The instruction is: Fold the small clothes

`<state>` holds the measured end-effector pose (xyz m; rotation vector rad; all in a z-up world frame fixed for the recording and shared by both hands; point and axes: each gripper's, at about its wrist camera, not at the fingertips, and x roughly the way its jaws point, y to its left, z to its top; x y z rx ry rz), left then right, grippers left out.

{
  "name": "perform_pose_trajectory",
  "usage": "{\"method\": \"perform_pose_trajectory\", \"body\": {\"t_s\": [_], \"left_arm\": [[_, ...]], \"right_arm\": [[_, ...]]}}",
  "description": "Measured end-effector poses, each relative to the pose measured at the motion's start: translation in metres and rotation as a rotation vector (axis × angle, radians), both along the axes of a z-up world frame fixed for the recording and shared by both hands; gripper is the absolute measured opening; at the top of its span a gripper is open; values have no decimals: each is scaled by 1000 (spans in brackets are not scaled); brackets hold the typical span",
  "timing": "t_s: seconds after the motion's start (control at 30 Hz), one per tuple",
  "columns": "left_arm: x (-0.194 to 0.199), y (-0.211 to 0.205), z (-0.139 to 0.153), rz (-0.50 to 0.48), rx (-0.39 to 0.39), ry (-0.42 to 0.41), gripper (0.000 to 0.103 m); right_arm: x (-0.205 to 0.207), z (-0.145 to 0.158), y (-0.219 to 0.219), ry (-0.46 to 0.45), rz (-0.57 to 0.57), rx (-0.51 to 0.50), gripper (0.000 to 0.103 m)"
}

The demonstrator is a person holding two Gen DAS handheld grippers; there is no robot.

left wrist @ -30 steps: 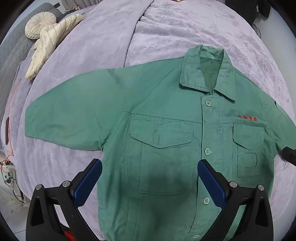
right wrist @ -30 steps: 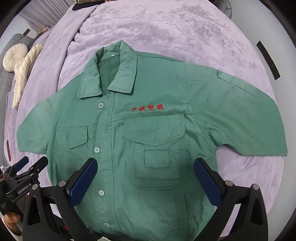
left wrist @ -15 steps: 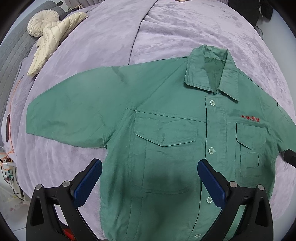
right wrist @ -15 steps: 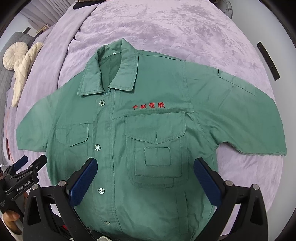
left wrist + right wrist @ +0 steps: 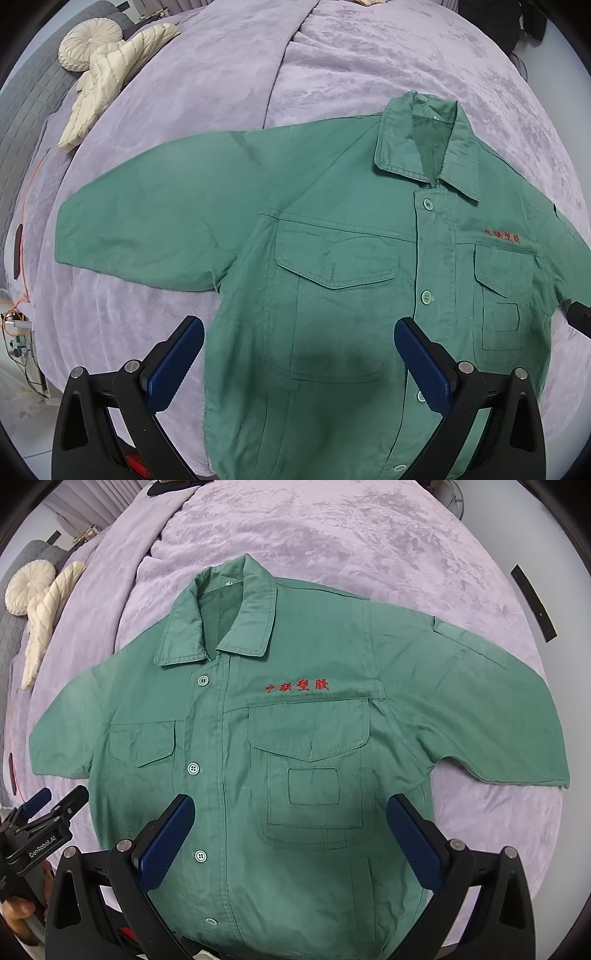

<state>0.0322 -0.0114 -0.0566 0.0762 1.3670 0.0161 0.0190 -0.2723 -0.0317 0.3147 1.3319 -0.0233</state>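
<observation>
While I hold both grippers low over the near edge of the bed [image 5: 369, 55], the green shirt [image 5: 332, 295] lies flat and face up on the purple bedspread [image 5: 369, 546], buttoned down the front. Its long axis runs from 6 to 12 o'clock in both wrist views: the hem is nearest me at 6, and the collar [image 5: 218, 624] points away toward 12. Both short sleeves are spread out sideways, across that axis. In the left wrist view one sleeve [image 5: 155, 229] reaches out toward 9 o'clock; in the right wrist view the other sleeve [image 5: 480, 709] reaches toward 3 o'clock. Red embroidered characters [image 5: 297, 686] sit above the chest pocket [image 5: 310, 771] on the shirt's side toward 3 o'clock.

I see the left gripper [image 5: 299, 363] with its jaws wide apart and holding nothing, hovering over the lower part of the shirt below the other flap pocket [image 5: 334, 266]. I see the right gripper [image 5: 290, 843] with jaws likewise spread wide and empty, over the lower front beneath the chest pocket. From the right wrist view the left gripper also shows at 8 o'clock, just beside the shirt's edge.

At 10 o'clock, well apart from the shirt, a round cream cushion [image 5: 88, 48] and a cream quilted garment [image 5: 110, 81] rest at the bed's far side.
</observation>
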Motion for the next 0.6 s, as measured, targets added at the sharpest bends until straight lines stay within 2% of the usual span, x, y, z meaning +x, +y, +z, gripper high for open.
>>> {"method": "perform_pose_trajectory", "body": {"t_s": [0.6], "left_arm": [[-5, 11, 2, 3, -6, -9, 103]], "right_arm": [[-3, 5, 8, -2, 5, -11, 103]]}}
